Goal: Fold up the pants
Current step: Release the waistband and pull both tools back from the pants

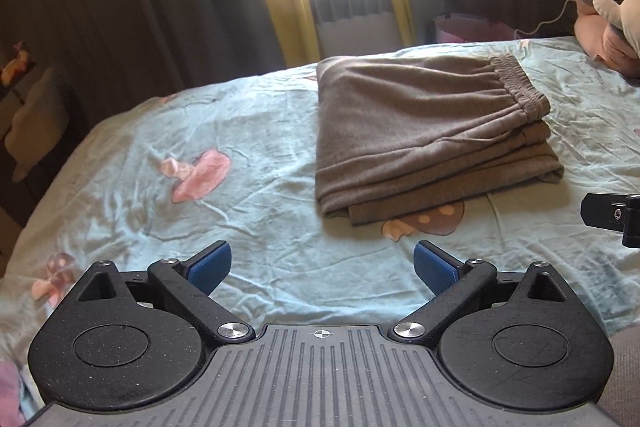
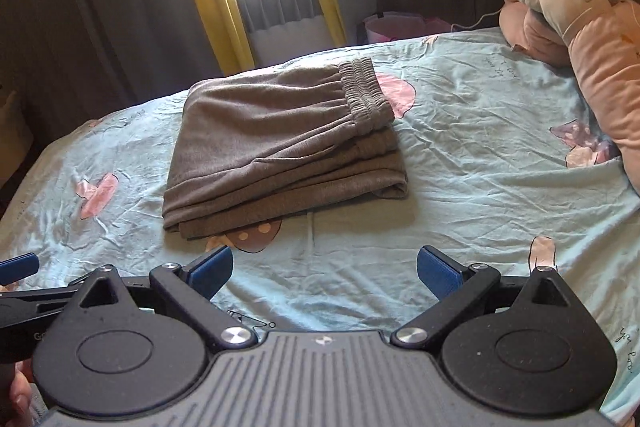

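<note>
Grey pants point(image 1: 424, 131) lie folded, edges stacked, bedsheet point(image 1: 248, 195) surrounding.

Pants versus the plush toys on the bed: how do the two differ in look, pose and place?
The pants are grey-brown; the plush toys are pink and cream. The pants lie flat, folded into a layered stack with the elastic waistband on top; the plush toys are bulky and piled together. The pants sit mid-bed ahead of both open grippers, the left gripper and the right gripper; the plush toys lie off to the right side. Both rest on the light blue sheet, untouched.
</note>
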The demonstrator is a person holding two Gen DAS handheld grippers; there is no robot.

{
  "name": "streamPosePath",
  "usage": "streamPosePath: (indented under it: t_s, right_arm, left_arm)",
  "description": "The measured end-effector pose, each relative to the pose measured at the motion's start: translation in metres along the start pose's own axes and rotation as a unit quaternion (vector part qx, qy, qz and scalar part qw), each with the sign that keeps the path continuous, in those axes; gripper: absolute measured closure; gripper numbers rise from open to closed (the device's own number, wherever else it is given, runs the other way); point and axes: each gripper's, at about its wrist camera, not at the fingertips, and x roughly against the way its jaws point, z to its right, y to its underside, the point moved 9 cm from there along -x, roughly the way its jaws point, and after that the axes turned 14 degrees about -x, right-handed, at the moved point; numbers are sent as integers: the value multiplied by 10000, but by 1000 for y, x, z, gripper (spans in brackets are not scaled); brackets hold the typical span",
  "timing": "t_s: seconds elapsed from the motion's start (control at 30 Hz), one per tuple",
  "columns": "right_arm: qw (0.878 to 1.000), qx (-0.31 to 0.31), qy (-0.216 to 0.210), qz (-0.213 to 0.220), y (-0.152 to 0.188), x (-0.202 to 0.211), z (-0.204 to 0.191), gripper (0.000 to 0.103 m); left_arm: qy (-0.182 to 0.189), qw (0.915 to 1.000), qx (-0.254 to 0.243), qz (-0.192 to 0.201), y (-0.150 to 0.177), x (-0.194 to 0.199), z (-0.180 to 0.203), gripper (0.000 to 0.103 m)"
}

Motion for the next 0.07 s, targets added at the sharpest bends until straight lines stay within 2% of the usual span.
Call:
streamPosePath:
  t_s: [0.07]
  right_arm:
    - [9999, 39, 131, 2, -4, 0, -3, 4]
  left_arm:
    - [87, 9999, 41, -61, -5, -1, 1, 2]
